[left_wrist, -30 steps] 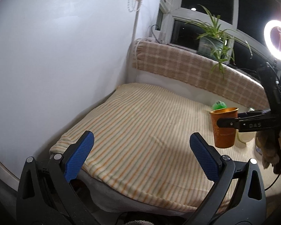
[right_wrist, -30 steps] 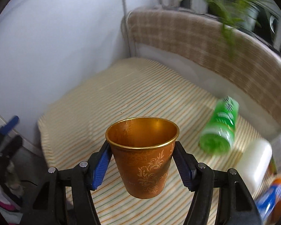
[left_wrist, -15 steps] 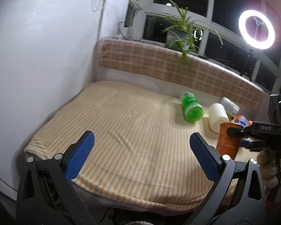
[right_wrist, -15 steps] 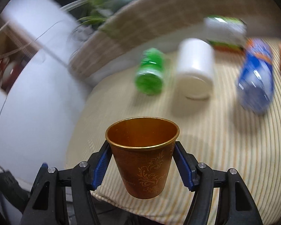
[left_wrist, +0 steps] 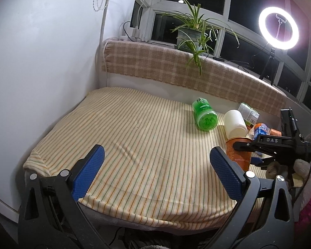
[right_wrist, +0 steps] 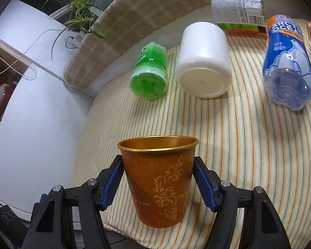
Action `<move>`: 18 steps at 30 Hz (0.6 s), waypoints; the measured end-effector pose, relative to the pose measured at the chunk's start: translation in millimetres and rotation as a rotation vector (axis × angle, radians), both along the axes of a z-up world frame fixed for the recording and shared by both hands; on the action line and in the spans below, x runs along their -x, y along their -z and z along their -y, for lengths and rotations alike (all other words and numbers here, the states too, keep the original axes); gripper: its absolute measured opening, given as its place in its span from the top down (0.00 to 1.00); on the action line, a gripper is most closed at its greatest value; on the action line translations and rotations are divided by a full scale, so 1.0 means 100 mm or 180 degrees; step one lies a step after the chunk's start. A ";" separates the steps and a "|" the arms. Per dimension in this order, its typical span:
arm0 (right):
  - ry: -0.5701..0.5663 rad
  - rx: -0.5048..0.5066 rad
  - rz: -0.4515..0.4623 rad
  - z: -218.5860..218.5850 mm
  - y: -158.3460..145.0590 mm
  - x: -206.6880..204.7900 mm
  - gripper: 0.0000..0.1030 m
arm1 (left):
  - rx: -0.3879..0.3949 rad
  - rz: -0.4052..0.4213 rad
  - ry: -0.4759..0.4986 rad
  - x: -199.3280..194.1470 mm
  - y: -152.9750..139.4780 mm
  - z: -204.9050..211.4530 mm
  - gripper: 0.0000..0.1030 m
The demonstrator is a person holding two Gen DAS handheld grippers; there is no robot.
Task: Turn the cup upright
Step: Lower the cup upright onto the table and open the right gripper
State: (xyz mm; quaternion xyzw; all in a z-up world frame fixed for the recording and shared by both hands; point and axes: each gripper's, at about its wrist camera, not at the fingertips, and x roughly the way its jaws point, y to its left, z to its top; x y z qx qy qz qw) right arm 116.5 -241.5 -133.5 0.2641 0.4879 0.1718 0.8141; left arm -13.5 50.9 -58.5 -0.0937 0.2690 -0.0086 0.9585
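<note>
An orange cup (right_wrist: 159, 178) with gold leaf patterns stands upright, mouth up, between the blue pads of my right gripper (right_wrist: 158, 182), which is shut on its sides. Its base looks at or just above the striped cloth (right_wrist: 238, 145) near the front edge; I cannot tell if it touches. In the left wrist view the cup (left_wrist: 237, 153) and the right gripper (left_wrist: 265, 145) show at the right. My left gripper (left_wrist: 157, 170) is open and empty over the front of the cloth.
A green bottle (right_wrist: 149, 72), a white tub (right_wrist: 204, 60), a blue bottle (right_wrist: 286, 62) and a labelled packet (right_wrist: 238, 10) lie at the back. A plaid-covered backrest (left_wrist: 176, 70), a potted plant (left_wrist: 190, 35), a ring light (left_wrist: 278, 28) and a white wall (left_wrist: 41, 72) surround the cloth.
The right gripper has carried the cup lower and toward the right front of the cloth, still upright. The left wrist view has swung right and up; its jaws stayed open.
</note>
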 end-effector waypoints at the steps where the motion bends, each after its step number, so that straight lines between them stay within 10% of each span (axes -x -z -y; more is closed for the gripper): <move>1: -0.0006 0.0005 0.0009 0.00 -0.01 0.00 0.31 | 0.0000 -0.0001 0.0019 -0.01 0.00 0.00 0.00; 5: -0.0017 0.0049 0.0182 0.07 -0.15 0.12 0.16 | 0.0148 -0.0098 0.0205 -0.14 0.00 0.04 0.03; 18: 0.0427 0.0509 0.0594 0.88 -0.47 1.14 0.16 | 0.0669 -0.0857 0.1465 -0.97 0.04 0.78 0.08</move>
